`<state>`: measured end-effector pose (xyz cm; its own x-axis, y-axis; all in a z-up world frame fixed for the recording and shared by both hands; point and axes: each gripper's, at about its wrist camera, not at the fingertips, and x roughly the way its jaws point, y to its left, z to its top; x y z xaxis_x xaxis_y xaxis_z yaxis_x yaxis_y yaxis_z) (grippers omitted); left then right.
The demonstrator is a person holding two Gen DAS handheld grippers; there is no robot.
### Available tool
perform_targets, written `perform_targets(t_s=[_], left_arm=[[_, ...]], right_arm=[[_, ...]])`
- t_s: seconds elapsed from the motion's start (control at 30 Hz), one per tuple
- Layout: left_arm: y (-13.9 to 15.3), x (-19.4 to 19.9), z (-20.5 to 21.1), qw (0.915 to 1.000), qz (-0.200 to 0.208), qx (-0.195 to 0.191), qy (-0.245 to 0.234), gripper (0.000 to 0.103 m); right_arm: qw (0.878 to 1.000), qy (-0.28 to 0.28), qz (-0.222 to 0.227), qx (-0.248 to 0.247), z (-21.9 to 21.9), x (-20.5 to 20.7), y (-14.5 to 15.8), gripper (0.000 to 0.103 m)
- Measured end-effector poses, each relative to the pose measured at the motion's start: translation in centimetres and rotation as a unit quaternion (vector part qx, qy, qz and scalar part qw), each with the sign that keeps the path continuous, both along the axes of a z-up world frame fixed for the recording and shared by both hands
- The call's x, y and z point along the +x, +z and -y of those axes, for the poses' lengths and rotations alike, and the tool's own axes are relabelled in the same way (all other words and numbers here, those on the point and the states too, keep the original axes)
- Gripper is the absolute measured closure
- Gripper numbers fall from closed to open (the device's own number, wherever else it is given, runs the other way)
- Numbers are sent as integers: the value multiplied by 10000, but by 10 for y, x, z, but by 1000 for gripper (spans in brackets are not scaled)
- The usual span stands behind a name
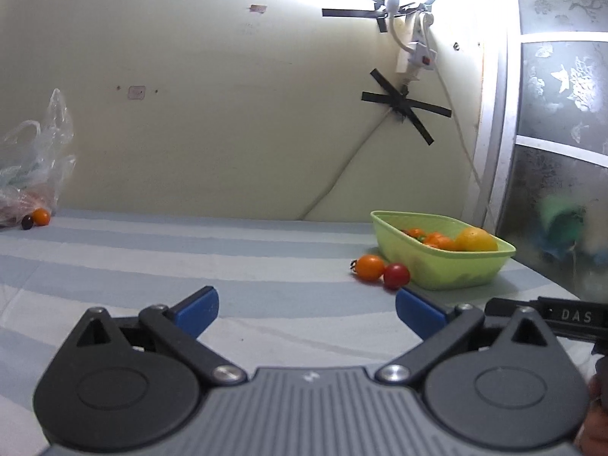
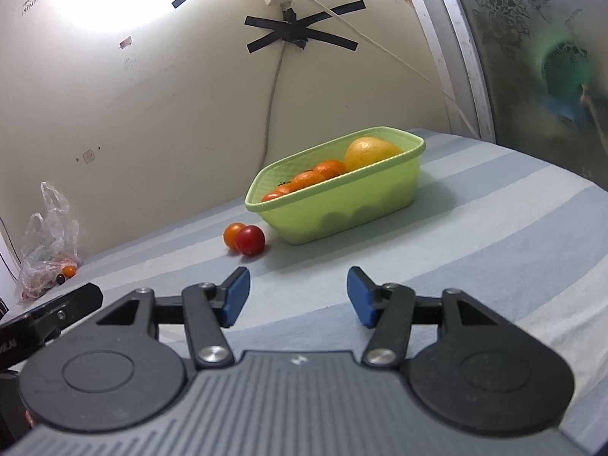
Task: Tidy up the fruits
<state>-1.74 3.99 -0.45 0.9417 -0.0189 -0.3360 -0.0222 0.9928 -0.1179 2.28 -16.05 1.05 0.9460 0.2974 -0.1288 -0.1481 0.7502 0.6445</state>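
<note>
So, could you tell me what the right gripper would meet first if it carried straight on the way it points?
Probably the light green plastic basket of fruit: it sits ahead, nearly centred between the open right gripper fingers. The red cherry tomato lies slightly left of that line, though depth is uncertain.

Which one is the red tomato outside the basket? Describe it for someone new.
Find the light green basket on the striped cloth by the wall. Two small round tomatoes lie on the cloth just off its left end, touching each other. The red tomato is the nearer one; its neighbour, the orange tomato, sits behind it.
</note>
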Motion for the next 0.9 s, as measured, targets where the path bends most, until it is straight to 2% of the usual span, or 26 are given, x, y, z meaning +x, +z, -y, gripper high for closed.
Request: perform_targets(t_s=[0.2,0.4,0.7,0.9], left_arm=[[0,-1,-1,10000,-3,17,-49,0],[-1,0,10,9992,-62,356,-159,0],[-1,1,18,9974,-80,619,-370,0],[-2,2,18,9973,-130,605,-403,0]], right_arm=[[9999,-26,94,-111,-3,-4,1,40],[9997,-103,204,-87,-1,-11,0,37],[9994,-98,300,-110,-4,-19,0,37],[9995,-95,291,-59,-3,-17,0,36]])
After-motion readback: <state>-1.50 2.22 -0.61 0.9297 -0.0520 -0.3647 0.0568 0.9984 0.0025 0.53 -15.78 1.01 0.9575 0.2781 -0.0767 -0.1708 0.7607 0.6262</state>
